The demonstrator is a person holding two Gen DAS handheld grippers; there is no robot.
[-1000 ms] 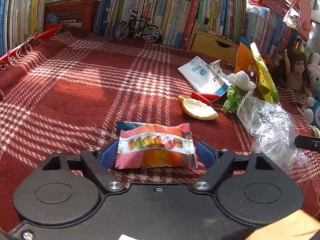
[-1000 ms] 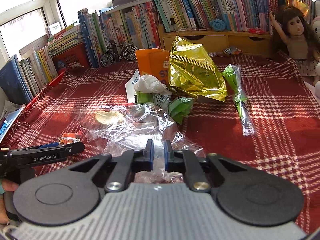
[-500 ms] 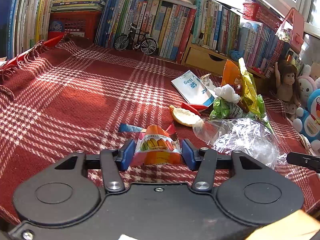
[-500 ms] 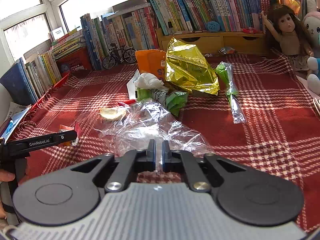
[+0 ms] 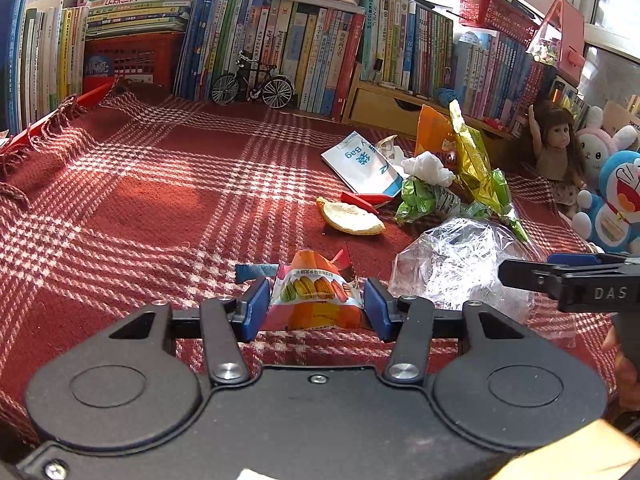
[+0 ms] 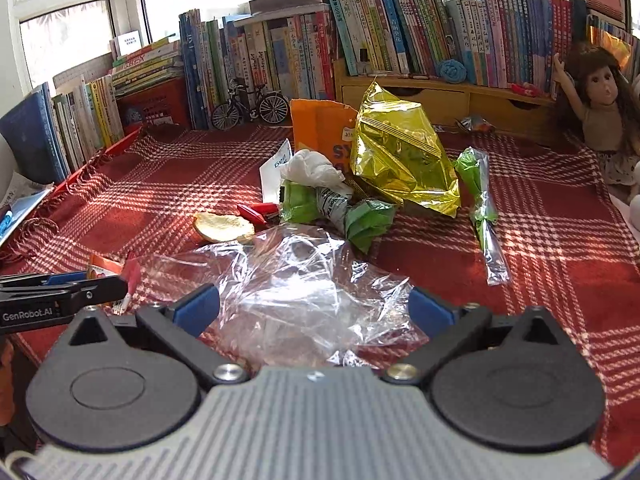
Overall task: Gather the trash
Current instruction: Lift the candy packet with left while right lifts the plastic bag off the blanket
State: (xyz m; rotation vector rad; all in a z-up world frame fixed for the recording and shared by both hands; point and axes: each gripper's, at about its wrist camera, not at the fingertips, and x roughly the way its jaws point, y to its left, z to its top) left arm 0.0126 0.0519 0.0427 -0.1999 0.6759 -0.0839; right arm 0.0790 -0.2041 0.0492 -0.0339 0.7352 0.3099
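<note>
My left gripper (image 5: 316, 309) is shut on a crumpled pink-and-orange macaron snack wrapper (image 5: 314, 286), held just above the red plaid cloth (image 5: 160, 200). My right gripper (image 6: 314, 312) stands wide open, with a crumpled clear plastic bag (image 6: 304, 296) lying between its blue fingers. That bag (image 5: 452, 268) sits just right of the left gripper. Farther back lie an orange peel (image 6: 222, 226), a white tissue (image 6: 314, 166), green wrappers (image 6: 360, 220), a gold foil bag (image 6: 400, 156), a white-and-blue pouch (image 5: 362, 164) and a long green sleeve (image 6: 482, 208).
Rows of books (image 5: 280, 48) line the back and left, with a toy bicycle (image 5: 252, 86) and a wooden drawer unit (image 6: 440, 96) in front of them. A doll (image 6: 600, 96) and plush toys (image 5: 616, 200) stand at the right. A person's hand (image 5: 626, 364) shows at the right edge.
The left gripper closed on the macaron wrapper, crumpling and lifting it. The right gripper, shut before, has opened wide around the clear plastic bag.
</note>
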